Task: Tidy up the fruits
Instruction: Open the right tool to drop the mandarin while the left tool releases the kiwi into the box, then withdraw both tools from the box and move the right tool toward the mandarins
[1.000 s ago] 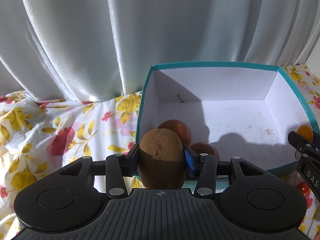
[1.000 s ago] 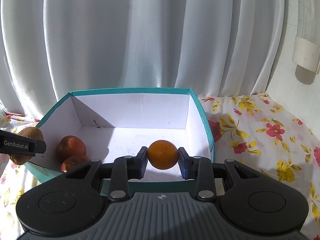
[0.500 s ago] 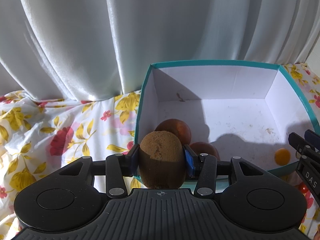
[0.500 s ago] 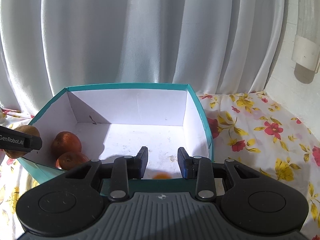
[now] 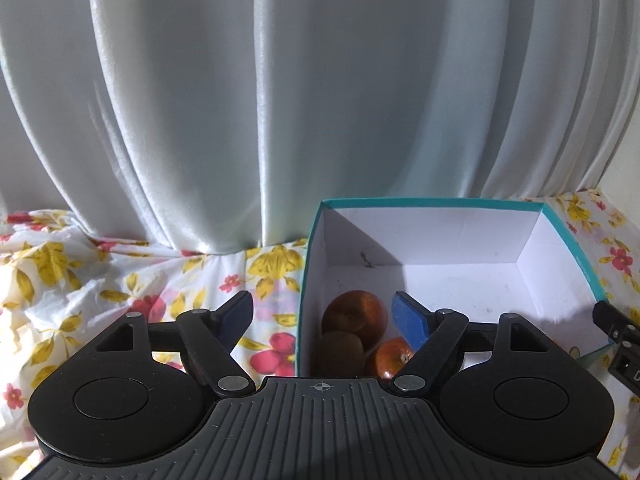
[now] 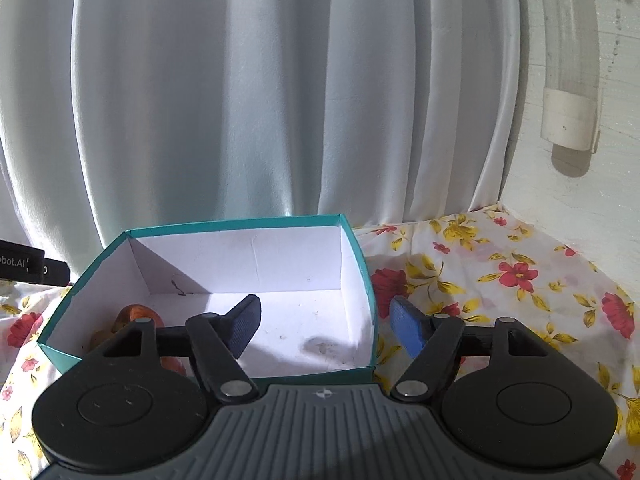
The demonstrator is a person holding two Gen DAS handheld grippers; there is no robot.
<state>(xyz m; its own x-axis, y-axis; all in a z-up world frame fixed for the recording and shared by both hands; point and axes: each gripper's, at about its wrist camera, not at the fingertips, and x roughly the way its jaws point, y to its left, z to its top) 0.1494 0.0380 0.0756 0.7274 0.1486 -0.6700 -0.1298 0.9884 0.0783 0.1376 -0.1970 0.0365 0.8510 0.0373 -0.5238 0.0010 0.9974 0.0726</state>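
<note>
A teal box (image 5: pixel 568 232) with a white inside stands on the flowered cloth. In its near left corner lie a brown kiwi (image 5: pixel 342 350) and two reddish-brown fruits (image 5: pixel 354 314) (image 5: pixel 390 358). My left gripper (image 5: pixel 322 314) is open and empty above that corner, its fingers astride the box's left wall. My right gripper (image 6: pixel 326 326) is open and empty above the box's (image 6: pixel 360 248) right wall. One reddish fruit (image 6: pixel 138 314) shows at the box's left in the right wrist view. The small orange fruit is hidden from both views.
A flowered cloth (image 5: pixel 120 280) covers the surface around the box, also shown in the right wrist view (image 6: pixel 520 280). A white curtain (image 5: pixel 280 100) hangs right behind the box. A white wall with a pipe (image 6: pixel 572 80) stands at the right.
My left gripper opened and the kiwi dropped into the box beside the two reddish fruits. My right gripper, which let the orange fruit fall into the box, opened wider and rose.
</note>
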